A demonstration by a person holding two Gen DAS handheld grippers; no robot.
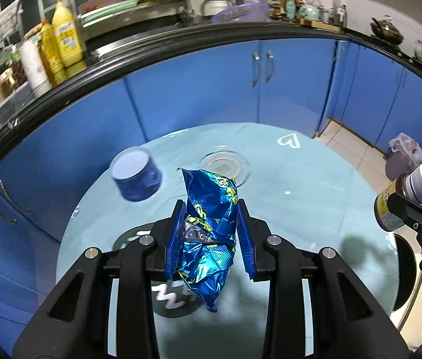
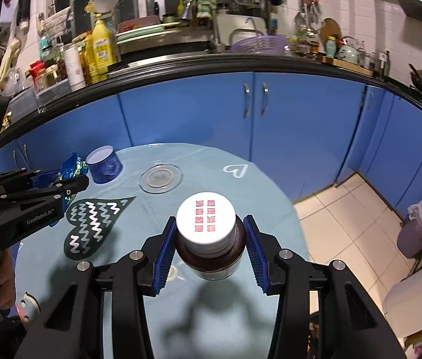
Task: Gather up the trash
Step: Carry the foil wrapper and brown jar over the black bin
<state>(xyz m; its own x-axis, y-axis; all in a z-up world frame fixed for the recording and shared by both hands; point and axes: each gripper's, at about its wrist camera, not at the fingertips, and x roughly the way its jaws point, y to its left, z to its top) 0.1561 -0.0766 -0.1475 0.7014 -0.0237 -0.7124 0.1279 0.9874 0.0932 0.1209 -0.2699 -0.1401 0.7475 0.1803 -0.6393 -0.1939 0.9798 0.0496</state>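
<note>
Both my claws carry trash above the round table [image 1: 315,179].
Left wrist view: my left claw [image 1: 209,227] is clamped on a crumpled blue wrapper [image 1: 208,239]; a blue cup [image 1: 136,176] sits ahead-left.
Right wrist view: my right claw [image 2: 209,239] squeezes a brown bottle [image 2: 211,254], white cap [image 2: 206,220] facing me.

Glossy crinkled foil wrapper [image 1: 208,233]; brown glass bottle [image 2: 211,248]

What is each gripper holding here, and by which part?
The left gripper clamps a crumpled blue snack wrapper across its middle. The right gripper grips a brown bottle by its sides just below the white cap.
</note>
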